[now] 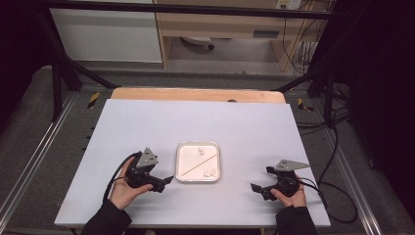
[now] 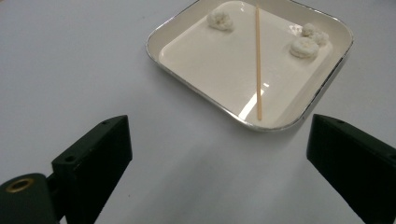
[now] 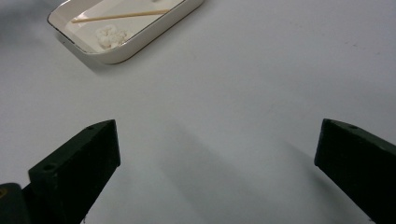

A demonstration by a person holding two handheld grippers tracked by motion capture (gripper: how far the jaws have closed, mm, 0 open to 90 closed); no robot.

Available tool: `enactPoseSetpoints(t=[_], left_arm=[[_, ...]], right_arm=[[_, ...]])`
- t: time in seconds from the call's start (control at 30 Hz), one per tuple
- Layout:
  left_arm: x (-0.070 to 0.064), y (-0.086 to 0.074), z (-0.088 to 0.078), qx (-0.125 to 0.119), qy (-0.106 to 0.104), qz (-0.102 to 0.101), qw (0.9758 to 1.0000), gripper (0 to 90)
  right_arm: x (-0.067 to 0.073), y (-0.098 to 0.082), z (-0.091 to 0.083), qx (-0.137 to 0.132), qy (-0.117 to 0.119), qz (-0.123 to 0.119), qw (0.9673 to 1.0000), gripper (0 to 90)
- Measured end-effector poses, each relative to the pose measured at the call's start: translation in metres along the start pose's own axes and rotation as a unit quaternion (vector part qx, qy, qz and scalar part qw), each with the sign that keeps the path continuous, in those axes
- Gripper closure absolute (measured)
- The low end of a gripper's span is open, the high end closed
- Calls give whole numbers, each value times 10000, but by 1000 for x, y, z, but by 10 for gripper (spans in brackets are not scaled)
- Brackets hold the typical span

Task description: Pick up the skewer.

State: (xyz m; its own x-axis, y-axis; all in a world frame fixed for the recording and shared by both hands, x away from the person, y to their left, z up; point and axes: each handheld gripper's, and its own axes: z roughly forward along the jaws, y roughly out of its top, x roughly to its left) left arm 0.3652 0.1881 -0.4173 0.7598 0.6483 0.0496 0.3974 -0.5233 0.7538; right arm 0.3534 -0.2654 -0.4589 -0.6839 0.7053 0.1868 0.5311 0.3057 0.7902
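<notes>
We had both tongs wide open and empty: left tongs (image 1: 164, 181) just beside the white tray (image 1: 182, 172) with its wooden skewer (image 1: 198, 163), right tongs (image 1: 258, 188) farther off.

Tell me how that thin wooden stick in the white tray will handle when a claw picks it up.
The stick looks thin and straight, so probably stiff but light and easy to snap. It seems to lie flat across the glossy tray, so it may roll or slide from a closing claw. The white lumps lie beside it, apparently apart.
</notes>
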Motion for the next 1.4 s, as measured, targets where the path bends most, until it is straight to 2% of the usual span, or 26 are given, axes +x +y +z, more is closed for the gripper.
enactPoseSetpoints(t=[0.23, 0.43, 0.77, 0.97, 1.23, 1.4], left_arm=[[-6, 13, 12, 77, -31, 48, 10000, 63], [-10, 24, 23, 156, -33, 8, 9999, 70], [-18, 40, 44, 323, -31, 20, 9995, 119], [-20, 44, 55, 404, -83, 25, 9991, 210], [-25, 47, 71, 608, -136, 48, 9980, 363], [-26, 48, 76, 650, -168, 22, 9977, 476]], right_arm=[[0, 0, 0, -2, 5, -19, 10000, 7], [0, 0, 1, 1, 6, -29, 10000, 7], [0, 0, 1, 19, 16, -41, 10000, 7], [0, 0, 1, 24, 23, -33, 10000, 7], [0, 0, 1, 32, 27, -29, 10000, 8], [0, 0, 1, 17, 33, -39, 10000, 8]])
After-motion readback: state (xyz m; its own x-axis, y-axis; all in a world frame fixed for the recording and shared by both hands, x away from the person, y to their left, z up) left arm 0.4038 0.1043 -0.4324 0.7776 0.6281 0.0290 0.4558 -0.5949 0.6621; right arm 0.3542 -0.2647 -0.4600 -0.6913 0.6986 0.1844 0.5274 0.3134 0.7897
